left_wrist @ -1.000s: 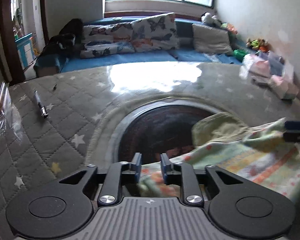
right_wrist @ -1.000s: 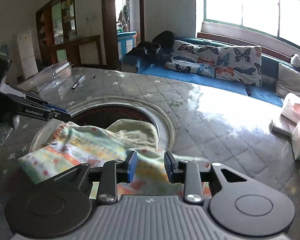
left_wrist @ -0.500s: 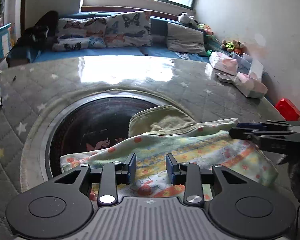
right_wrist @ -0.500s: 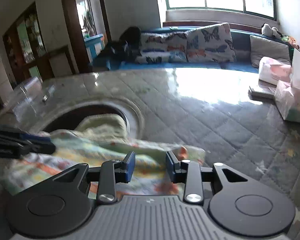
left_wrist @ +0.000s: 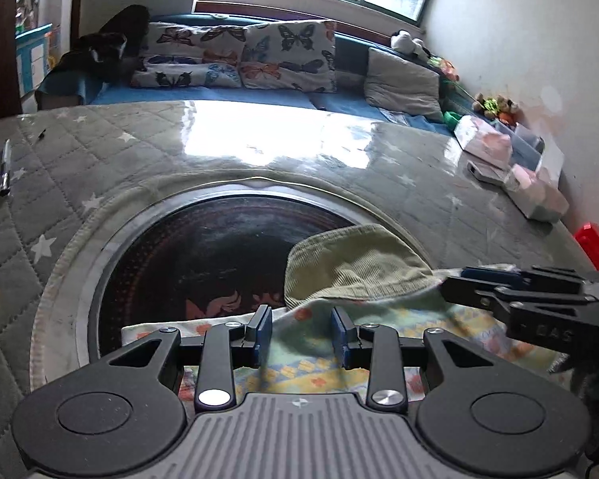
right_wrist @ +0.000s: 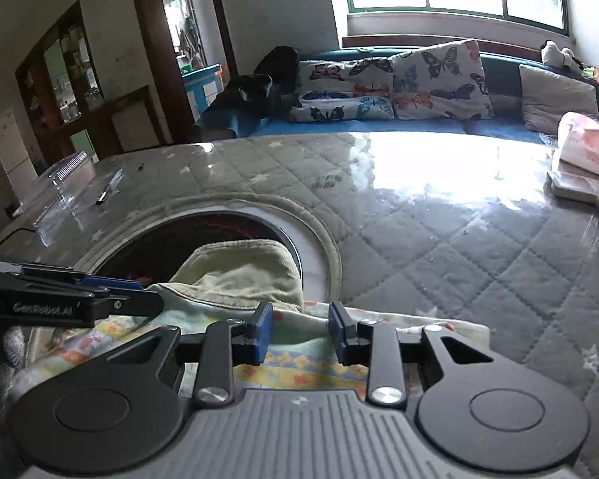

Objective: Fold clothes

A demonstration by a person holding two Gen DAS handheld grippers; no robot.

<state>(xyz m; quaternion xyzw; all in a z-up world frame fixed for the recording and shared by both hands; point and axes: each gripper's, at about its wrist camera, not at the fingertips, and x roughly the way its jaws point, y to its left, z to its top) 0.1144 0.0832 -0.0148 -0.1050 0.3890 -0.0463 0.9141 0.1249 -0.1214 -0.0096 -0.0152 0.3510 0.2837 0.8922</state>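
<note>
Pastel printed garment (left_wrist: 451, 331) with an olive corduroy part (left_wrist: 351, 263) lies on the quilted surface (right_wrist: 439, 239), partly over the dark round inset (left_wrist: 203, 255). Both claws hang right above the garment: left claw (left_wrist: 302, 333) released, holding nothing; right claw (right_wrist: 301, 333) the same. Pen (left_wrist: 4, 167) sits well left of the inset.
</note>
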